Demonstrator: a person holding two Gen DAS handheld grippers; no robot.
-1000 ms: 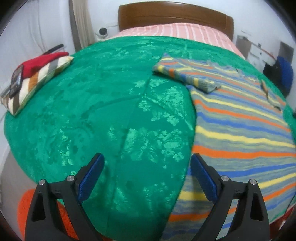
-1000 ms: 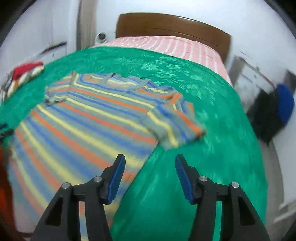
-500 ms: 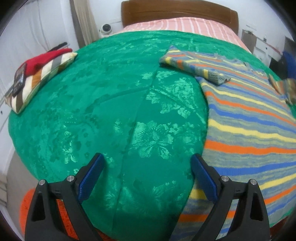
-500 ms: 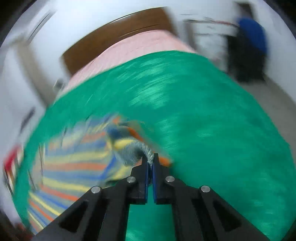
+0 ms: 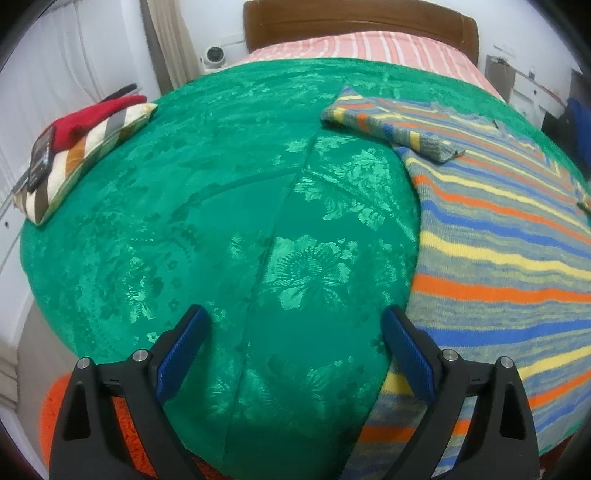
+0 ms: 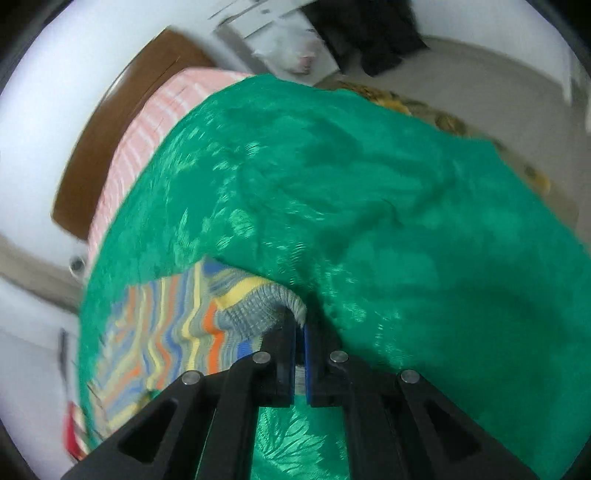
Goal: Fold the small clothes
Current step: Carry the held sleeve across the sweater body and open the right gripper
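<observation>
A striped knit sweater (image 5: 509,236) in orange, blue, yellow and grey lies flat on the green bedspread (image 5: 229,206), at the right of the left wrist view. Its left sleeve (image 5: 391,125) is folded in over the chest. My left gripper (image 5: 295,343) is open and empty, low over the bedspread just left of the sweater's hem. In the right wrist view my right gripper (image 6: 300,332) is shut on the grey cuff of the sweater's right sleeve (image 6: 258,306), lifted off the bedspread (image 6: 406,229).
A striped cushion (image 5: 77,155) with a red cloth and a phone on it lies at the bed's left edge. The wooden headboard (image 5: 362,22) and pink striped sheet are at the far end. An orange rug (image 5: 55,417) lies below the near edge.
My right gripper has closed on the right sleeve's cuff and swung it up, and its view has rolled to the side. My left gripper has stayed open and drifted slightly left.
</observation>
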